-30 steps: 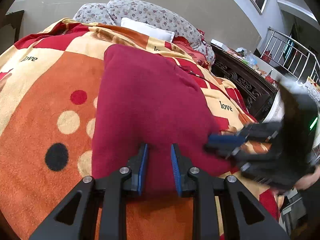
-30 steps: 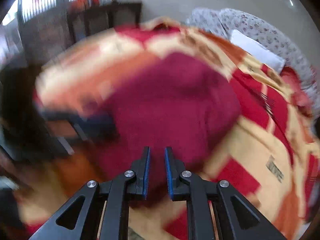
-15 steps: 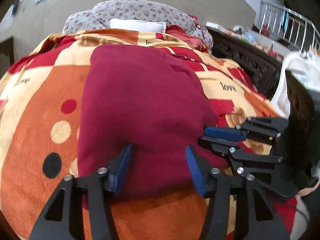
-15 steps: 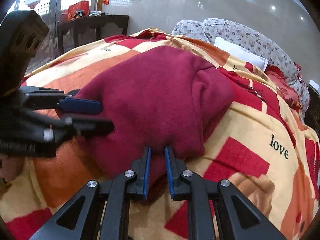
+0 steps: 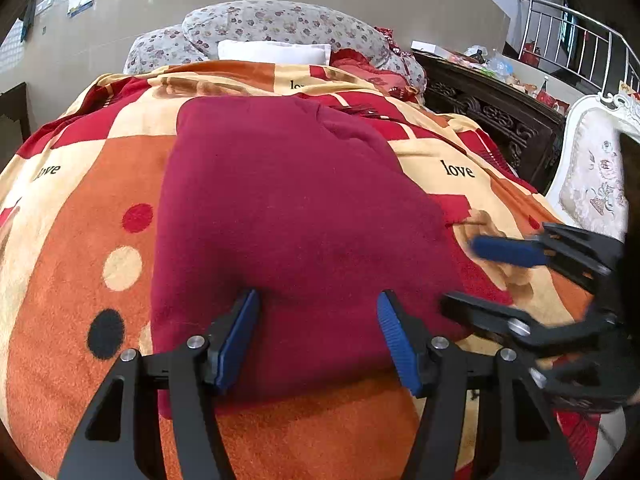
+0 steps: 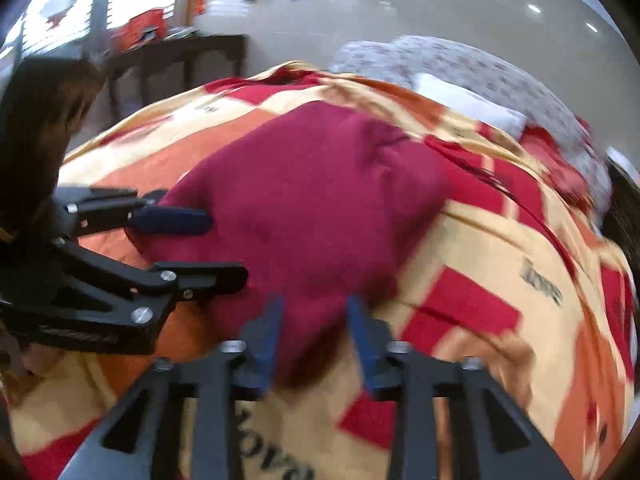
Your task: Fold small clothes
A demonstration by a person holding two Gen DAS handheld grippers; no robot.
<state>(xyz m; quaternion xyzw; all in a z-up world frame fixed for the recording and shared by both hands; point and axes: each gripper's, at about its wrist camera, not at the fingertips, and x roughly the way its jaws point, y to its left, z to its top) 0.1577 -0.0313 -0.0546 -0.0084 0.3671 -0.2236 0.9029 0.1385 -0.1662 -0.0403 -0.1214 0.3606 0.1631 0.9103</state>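
A dark red garment (image 5: 296, 216) lies folded into a thick rectangle on the patterned blanket (image 5: 80, 280). My left gripper (image 5: 318, 328) is at its near edge. The jaws are opening, and the cloth lies between the blue pads (image 5: 240, 332) without being pressed. My right gripper (image 5: 472, 280) is at the garment's right corner, blurred, its fingers spread apart. In the right wrist view the right gripper (image 6: 316, 320) straddles the garment's (image 6: 316, 200) near corner. Its jaws are opening and the pads stand off the cloth. The left gripper (image 6: 216, 246) shows at the left, also spread.
Floral pillows (image 5: 280, 24) and a white pillow (image 5: 276, 50) lie at the bed's head. A dark carved cabinet (image 5: 500, 112) and a white upholstered chair (image 5: 592, 172) stand to the right. A dark table (image 6: 180, 60) stands beyond the bed's far side.
Both grippers were shut on the garment's near edge. The left opened first, then the right, and the cloth now lies free. The right gripper has drawn back a little to the right.
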